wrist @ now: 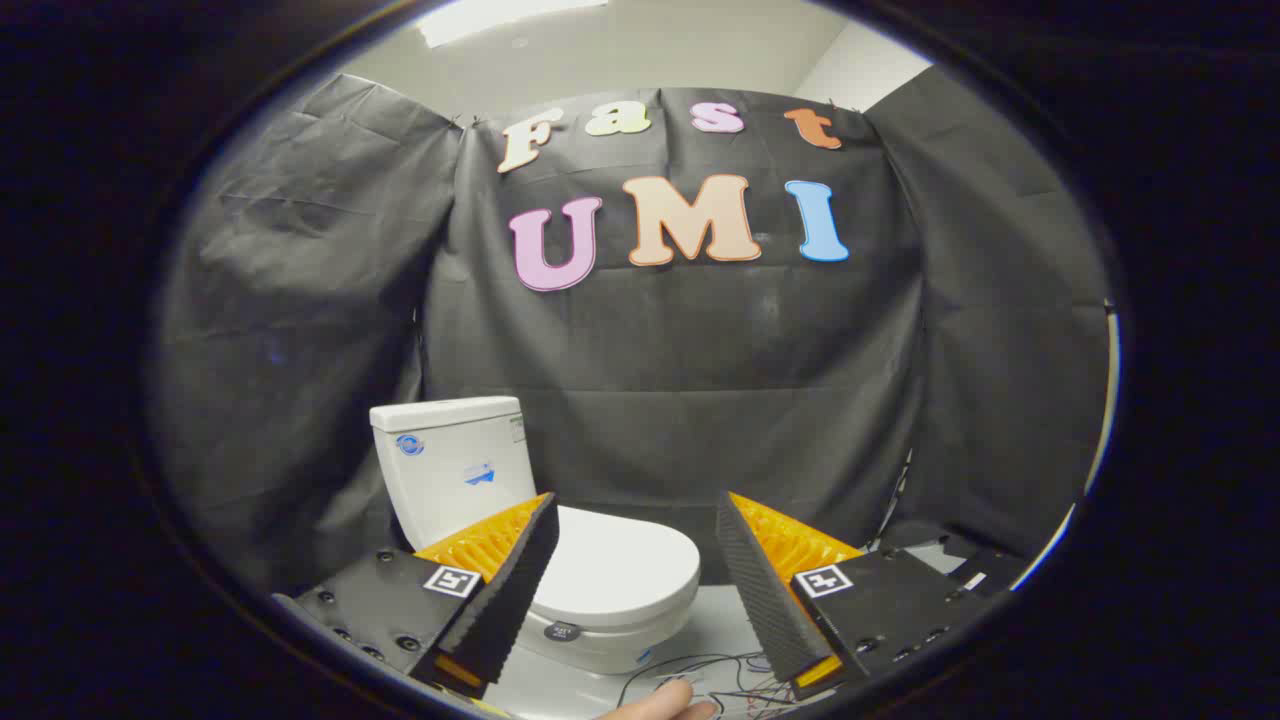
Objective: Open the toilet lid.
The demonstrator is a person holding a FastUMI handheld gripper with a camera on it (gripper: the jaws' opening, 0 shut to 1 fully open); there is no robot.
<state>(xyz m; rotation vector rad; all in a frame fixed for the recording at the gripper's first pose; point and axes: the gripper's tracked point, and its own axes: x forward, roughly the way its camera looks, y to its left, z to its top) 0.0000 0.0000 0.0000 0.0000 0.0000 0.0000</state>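
Toilet (600, 590): lid (615, 575) down, tank far-left, bowl end near-right. Claw (637, 590) spread apart, lid between fingers. White floor (720, 620), black cloth walls.

- Gripper (637, 570) held level, jaws spread wide, nothing between them.
- Fingers (505, 590) ridged black inside, orange outside.
- Fingertip of a hand (665, 706) showing low between the fingers.

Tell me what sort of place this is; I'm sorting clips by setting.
Probably a staged bathroom in a recording booth, not a real one: a small white toilet with its lid down stands before black cloth walls, loose cables trail on the floor, and the open gripper points at it.
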